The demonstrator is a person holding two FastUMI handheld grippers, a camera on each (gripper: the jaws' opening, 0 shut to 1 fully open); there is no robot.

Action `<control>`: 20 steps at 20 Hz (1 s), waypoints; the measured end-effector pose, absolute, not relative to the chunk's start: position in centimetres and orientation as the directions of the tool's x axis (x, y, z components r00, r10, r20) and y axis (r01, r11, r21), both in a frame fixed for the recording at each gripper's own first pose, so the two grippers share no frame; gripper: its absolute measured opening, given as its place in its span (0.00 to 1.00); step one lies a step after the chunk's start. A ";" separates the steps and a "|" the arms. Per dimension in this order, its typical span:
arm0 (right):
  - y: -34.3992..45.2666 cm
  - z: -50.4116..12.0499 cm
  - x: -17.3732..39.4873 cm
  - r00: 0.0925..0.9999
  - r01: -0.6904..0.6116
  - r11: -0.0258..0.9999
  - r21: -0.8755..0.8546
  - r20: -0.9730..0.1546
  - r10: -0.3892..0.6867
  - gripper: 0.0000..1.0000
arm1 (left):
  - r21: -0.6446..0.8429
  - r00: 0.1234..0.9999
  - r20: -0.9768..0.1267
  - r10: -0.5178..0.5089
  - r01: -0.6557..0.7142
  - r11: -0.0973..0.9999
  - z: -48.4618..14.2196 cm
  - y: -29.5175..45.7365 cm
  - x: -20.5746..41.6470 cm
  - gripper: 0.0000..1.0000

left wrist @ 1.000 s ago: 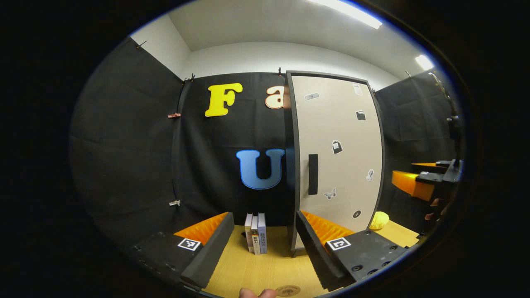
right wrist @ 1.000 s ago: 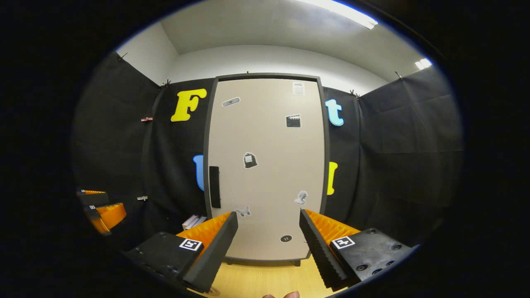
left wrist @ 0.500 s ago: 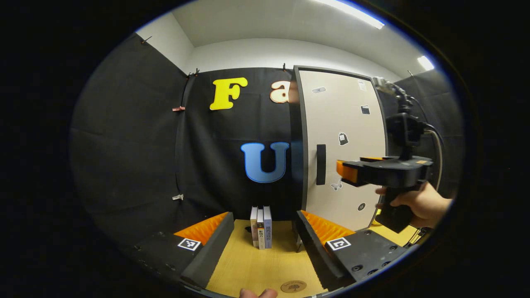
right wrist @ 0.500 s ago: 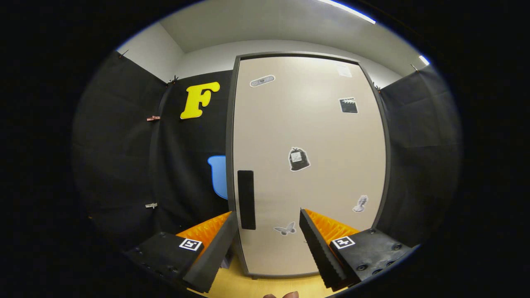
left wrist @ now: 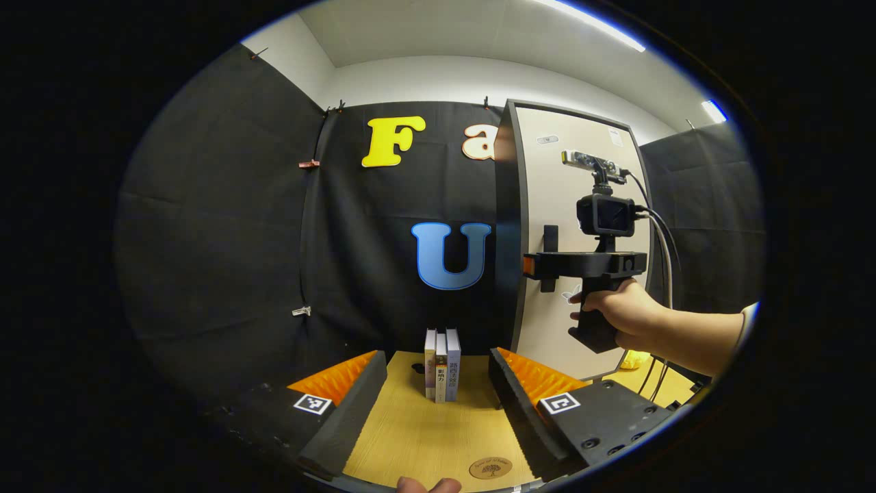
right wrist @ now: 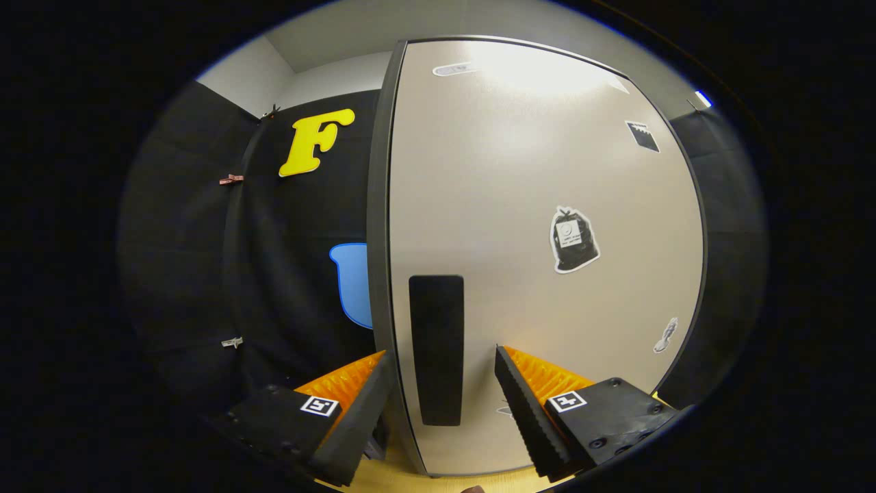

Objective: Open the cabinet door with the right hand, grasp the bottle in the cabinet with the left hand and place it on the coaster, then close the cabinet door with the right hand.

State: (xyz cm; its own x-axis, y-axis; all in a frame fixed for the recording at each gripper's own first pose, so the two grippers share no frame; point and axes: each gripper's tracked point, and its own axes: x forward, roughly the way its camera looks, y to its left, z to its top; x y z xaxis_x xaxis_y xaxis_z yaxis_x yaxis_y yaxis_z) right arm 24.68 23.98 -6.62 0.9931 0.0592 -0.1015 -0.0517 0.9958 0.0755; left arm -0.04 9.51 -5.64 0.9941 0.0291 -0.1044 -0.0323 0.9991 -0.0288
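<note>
two tools are in my hands. my right tool (right wrist: 443,383) is spread wide with nothing in it, its fingers (right wrist: 527,404) either side of the black handle (right wrist: 436,349) on the cabinet door (right wrist: 540,274), close up but not pinching it; i cannot tell whether either finger touches. the door is closed, so the bottle is hidden behind it. from the left gripper view i see my hand (left wrist: 616,315) holding that right tool (left wrist: 530,266) up at the handle (left wrist: 550,239), cables trailing behind it. my left tool (left wrist: 438,404) is wide apart too, gripping nothing, hovering low over the wooden tabletop (left wrist: 424,438). the round coaster (left wrist: 491,468) lies bare near the front edge, between its fingers (left wrist: 345,414). three books (left wrist: 442,373) stand upright farther back, just left of the cabinet (left wrist: 510,226). something yellow (left wrist: 635,357) sits beyond my wrist, too hidden to name.
</note>
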 end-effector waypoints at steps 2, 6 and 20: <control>24.1 -6.0 24.9 0.997 -0.050 0.996 0.073 -0.054 0.054 0.74 | -0.025 0.994 -0.106 0.039 -0.041 0.999 -6.0 10.0 -0.1 0.95; 24.4 -6.6 25.9 0.993 -0.067 0.995 0.068 -0.094 0.073 0.34 | -0.023 0.992 -0.113 0.049 -0.051 0.998 -6.2 10.3 -0.4 0.95; 23.3 -3.8 16.1 0.945 -0.287 0.952 0.106 -0.134 0.300 0.15 | -0.010 0.997 -0.075 0.026 -0.027 1.000 -4.2 6.5 -1.7 0.95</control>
State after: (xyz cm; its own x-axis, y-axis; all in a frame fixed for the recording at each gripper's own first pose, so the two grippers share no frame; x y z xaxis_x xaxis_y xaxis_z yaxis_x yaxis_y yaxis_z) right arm 16.12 23.31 -3.76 0.9445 0.2999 -0.1341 -0.2871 0.9520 0.1064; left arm -1.71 6.50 -4.24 0.9968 0.0258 -0.0753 -0.0266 0.9996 -0.0101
